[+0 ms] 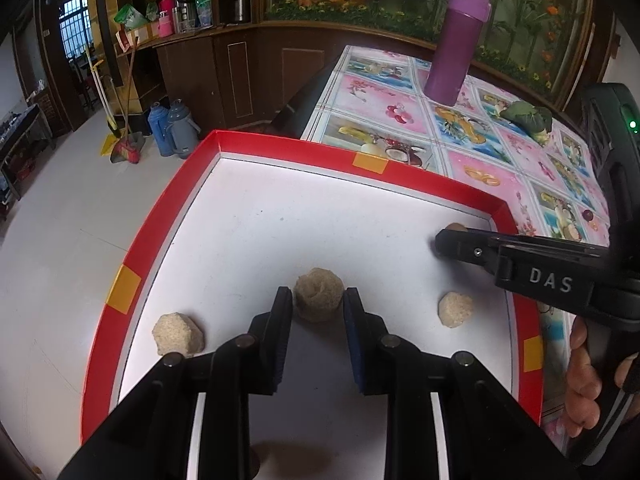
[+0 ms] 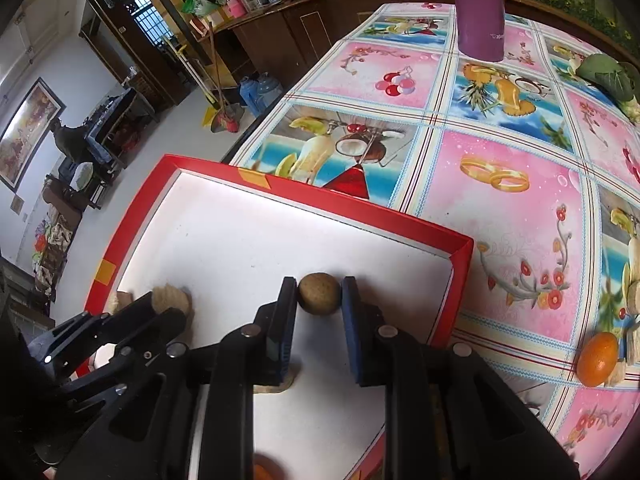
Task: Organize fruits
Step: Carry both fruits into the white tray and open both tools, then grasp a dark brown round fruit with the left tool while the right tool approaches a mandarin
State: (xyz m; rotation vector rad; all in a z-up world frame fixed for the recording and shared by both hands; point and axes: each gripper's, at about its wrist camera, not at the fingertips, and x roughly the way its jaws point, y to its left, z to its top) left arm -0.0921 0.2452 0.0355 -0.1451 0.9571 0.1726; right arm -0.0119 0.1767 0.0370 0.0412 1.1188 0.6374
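Observation:
A red-rimmed white tray (image 1: pixel 400 174) (image 2: pixel 360 216) lies on the table's near left corner. My left gripper (image 1: pixel 318 306) is low over the tray floor. A tan lumpy piece (image 1: pixel 319 294) rests between its fingertips, and the jaws stand slightly apart from it, so the gripper is open. My right gripper (image 2: pixel 319 298) is shut on a small round brown fruit (image 2: pixel 319 293) close to the tray's right corner. In the left wrist view the right gripper (image 1: pixel 442 242) reaches in from the right, the brown fruit (image 1: pixel 456 227) at its tip. The right wrist view shows the left gripper (image 2: pixel 160 306) at lower left.
Two more tan pieces (image 1: pixel 178 334) (image 1: pixel 455 309) lie in the tray. On the flowered tablecloth stand a purple flask (image 1: pixel 456 48) and a green leafy vegetable (image 2: pixel 608 74). An orange fruit (image 2: pixel 598 358) lies right of the tray. The floor drops off left of the tray.

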